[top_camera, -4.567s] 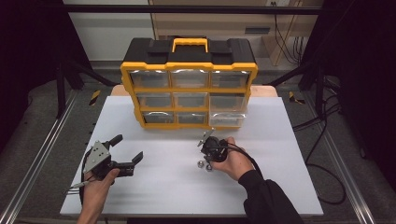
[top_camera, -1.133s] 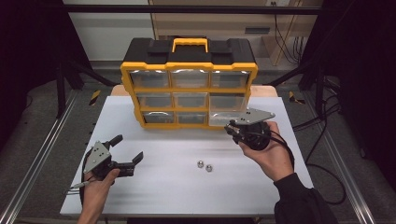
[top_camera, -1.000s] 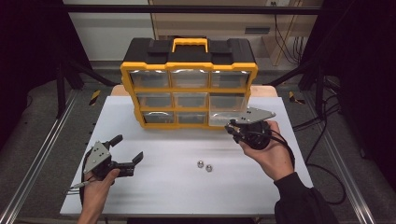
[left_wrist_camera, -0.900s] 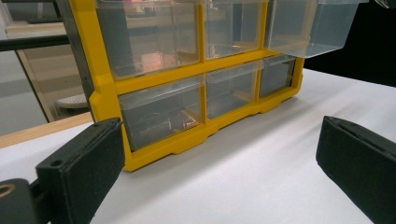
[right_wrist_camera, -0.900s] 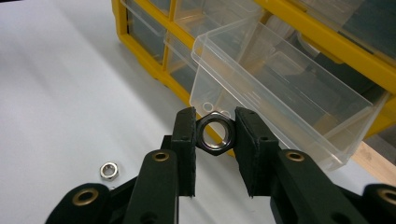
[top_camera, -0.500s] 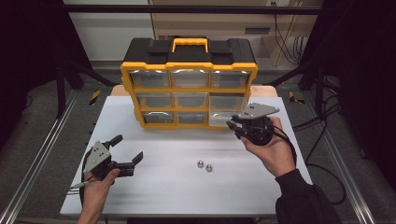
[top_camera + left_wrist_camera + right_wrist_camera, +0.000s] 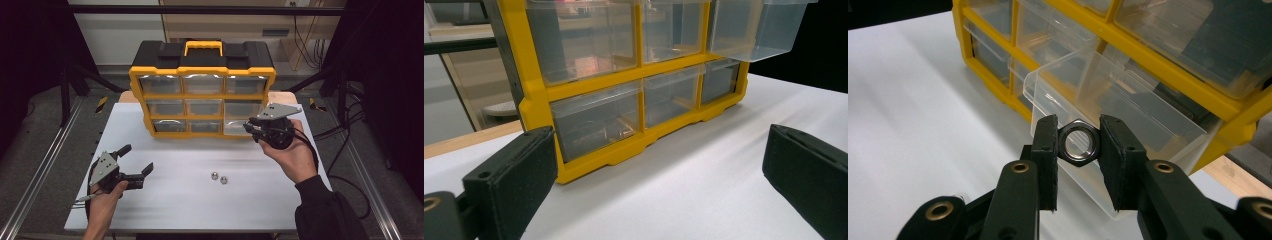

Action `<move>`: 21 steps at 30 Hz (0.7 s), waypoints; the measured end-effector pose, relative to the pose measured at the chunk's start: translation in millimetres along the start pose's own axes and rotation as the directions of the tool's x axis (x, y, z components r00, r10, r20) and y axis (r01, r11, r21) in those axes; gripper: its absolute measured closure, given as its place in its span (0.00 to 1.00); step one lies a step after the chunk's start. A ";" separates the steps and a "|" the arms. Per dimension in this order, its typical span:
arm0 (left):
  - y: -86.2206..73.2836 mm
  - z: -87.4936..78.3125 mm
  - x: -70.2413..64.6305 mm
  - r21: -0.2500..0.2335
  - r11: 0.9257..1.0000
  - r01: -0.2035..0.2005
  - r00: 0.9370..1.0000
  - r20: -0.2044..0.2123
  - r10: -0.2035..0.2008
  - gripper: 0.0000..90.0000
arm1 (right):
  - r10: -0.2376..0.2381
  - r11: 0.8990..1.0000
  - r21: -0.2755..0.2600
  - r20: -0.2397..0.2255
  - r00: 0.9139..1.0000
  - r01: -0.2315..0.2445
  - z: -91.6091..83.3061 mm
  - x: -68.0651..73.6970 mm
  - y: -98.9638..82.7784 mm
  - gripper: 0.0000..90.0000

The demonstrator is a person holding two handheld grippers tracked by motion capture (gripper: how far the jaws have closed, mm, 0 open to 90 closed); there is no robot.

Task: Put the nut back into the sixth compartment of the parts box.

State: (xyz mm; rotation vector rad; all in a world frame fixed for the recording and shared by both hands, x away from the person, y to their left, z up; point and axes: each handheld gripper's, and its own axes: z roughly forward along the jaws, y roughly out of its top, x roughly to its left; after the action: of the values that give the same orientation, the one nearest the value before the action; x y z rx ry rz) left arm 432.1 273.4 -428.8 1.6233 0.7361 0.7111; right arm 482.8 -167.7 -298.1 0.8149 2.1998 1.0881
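A yellow organiser (image 7: 202, 95) with clear drawers stands at the back of the white table (image 7: 190, 210). Its middle right drawer (image 7: 242, 109) is pulled out, also seen as the clear drawer (image 7: 1128, 115). My right gripper (image 7: 1077, 142) is shut on a steel hex nut (image 7: 1077, 140), held just in front of and above that drawer's front wall. From above, the right gripper (image 7: 248, 126) hovers by the drawer. Two more nuts (image 7: 218, 177) lie on the table. My left gripper (image 7: 136, 157) rests at the front left, jaws wide open with nothing between them.
From the left gripper (image 7: 659, 165), the organiser's lower drawers (image 7: 594, 120) are close ahead, with bare table between. Metal rails (image 7: 40, 170) run along the table's sides, and cables (image 7: 345, 130) hang at the right.
The right gripper has gone from the nuts on the table up to the open drawer with one nut in it; over the last second it edged slightly closer. The left gripper has stayed put.
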 end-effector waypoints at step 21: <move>0.0 0.2 -0.1 0.002 1.000 -0.002 1.000 0.001 0.002 0.01 | 0.037 0.999 -0.014 0.011 0.999 -0.037 -0.3 -8.7 0.2 0.78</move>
State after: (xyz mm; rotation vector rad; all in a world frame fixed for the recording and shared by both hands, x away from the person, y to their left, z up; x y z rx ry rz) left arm 432.1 273.2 -428.9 1.6265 0.7350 0.7112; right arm 488.4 -174.0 -296.1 0.8562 2.1740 1.1125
